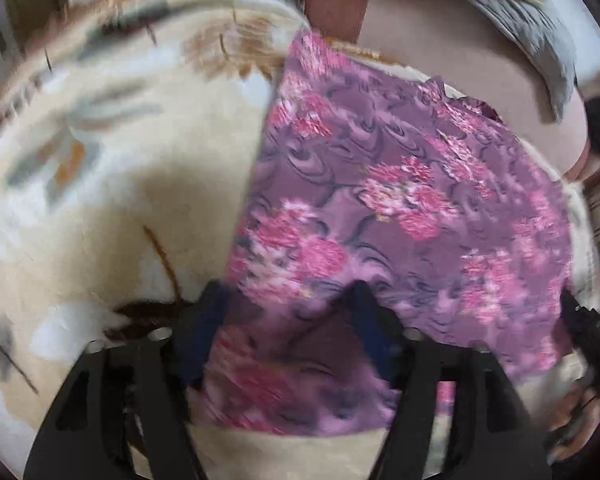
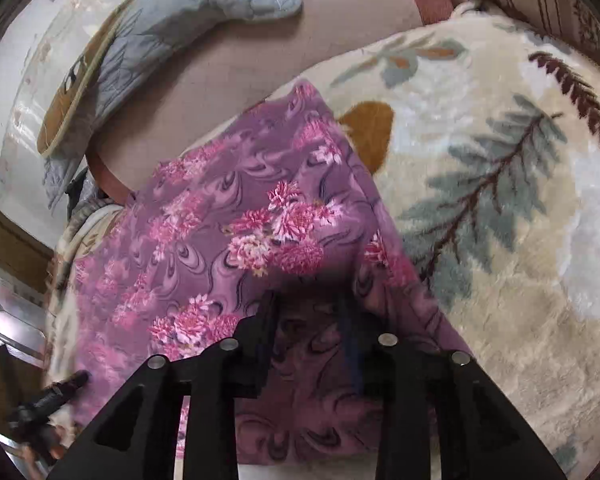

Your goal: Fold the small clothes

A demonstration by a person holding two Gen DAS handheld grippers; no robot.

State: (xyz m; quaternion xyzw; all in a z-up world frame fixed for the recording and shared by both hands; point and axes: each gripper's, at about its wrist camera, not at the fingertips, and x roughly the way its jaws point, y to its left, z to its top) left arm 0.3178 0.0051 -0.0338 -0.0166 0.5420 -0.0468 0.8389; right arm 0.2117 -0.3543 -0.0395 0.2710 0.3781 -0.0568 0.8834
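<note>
A purple cloth with pink flowers (image 1: 400, 184) lies spread on a cream blanket with a leaf pattern (image 1: 100, 200). My left gripper (image 1: 288, 300) is over the cloth's near left corner, its fingers (image 1: 210, 312) spread apart with cloth between them. In the right wrist view the same cloth (image 2: 228, 216) lies on the blanket (image 2: 500, 184). My right gripper (image 2: 308, 312) is over the cloth's near right corner, fingers (image 2: 266, 320) apart with cloth lying between them. The other gripper's tip shows at each view's edge (image 1: 580, 320) (image 2: 52, 396).
A grey quilted pillow (image 2: 172, 20) lies on a pinkish mattress (image 2: 228, 64) beyond the blanket. The same pillow (image 1: 532, 28) is at the top right in the left wrist view. A wooden frame edge (image 2: 8, 240) is at the left.
</note>
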